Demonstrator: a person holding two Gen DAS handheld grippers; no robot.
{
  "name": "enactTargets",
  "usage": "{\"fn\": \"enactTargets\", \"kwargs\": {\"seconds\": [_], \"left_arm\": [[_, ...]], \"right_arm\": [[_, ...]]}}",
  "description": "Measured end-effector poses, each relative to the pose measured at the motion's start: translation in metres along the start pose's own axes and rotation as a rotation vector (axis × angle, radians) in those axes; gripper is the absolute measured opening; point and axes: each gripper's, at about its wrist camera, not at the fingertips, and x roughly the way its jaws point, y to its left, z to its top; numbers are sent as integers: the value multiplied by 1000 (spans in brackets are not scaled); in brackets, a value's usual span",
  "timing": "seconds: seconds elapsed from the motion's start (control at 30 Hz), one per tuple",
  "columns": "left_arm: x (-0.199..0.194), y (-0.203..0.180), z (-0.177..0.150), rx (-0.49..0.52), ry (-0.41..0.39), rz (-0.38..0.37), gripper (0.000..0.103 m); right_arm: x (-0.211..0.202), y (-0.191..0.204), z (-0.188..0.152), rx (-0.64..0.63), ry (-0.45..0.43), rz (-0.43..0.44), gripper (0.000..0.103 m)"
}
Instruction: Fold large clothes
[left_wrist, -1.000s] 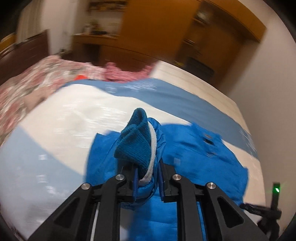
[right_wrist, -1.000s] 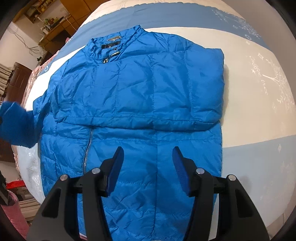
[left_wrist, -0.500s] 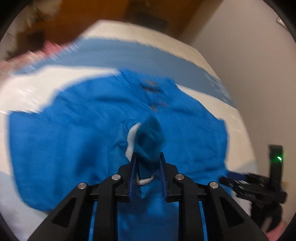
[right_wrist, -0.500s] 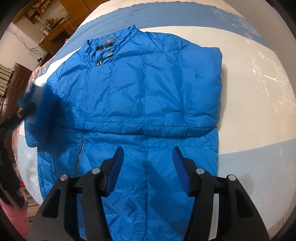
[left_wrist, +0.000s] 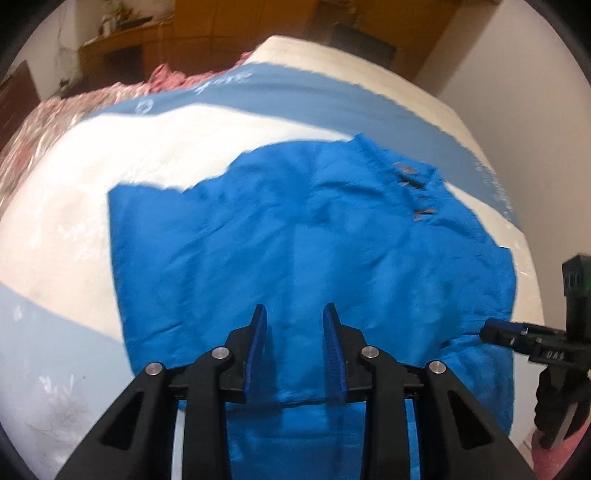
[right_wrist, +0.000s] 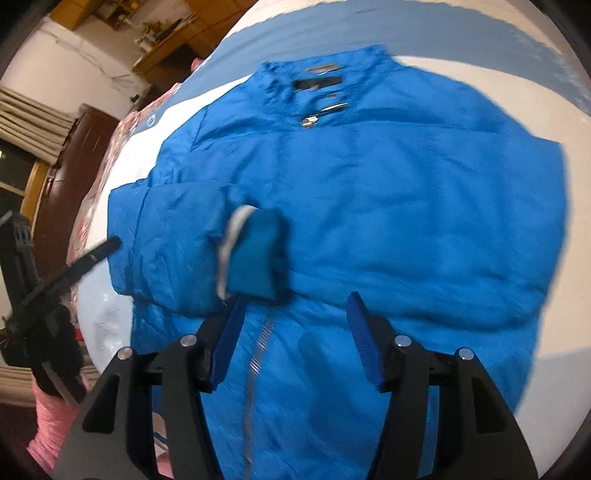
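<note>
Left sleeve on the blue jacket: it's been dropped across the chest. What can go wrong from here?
1. The left gripper is opening with nothing between its jaws; the knit cuff lies loose and askew on the jacket, so the sleeve may slide back off.
2. The cuff sits right by the right gripper, whose jaws are open; a careless move down could snag it.
3. Both views are motion-blurred, so judging the next grasp point is shaky.
</note>
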Motion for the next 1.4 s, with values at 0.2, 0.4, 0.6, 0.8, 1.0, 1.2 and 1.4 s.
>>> {"fn": "enactTargets", "kwargs": {"seconds": [0.2,0.4,0.6,0.8,1.0,1.2,1.4], "left_arm": [[13,12,-9,-28,14,-11,31],[2,4,-2,-17,-31,7,33],[-15,-9,14,14,-110,20,39],[-3,-26,27,43,-111,19,39],[24,-39,36,79,-70,38,39],[68,-36,31,116,7,92,39],[69,-28,29,108,7,74,39]], "right_arm": [[43,15,21,-16,70,-5,53],[27,18,29,-52,28,69,15],[-27,-20,32,-15,-92,-17,14],[-75,-80,29,70,-165,-174,14],[-94,-132,13,166,-185,-225,15],[-57,-156,2,227,-123,-246,15],[-58,-152,-1,229,-132,-262,22]]}}
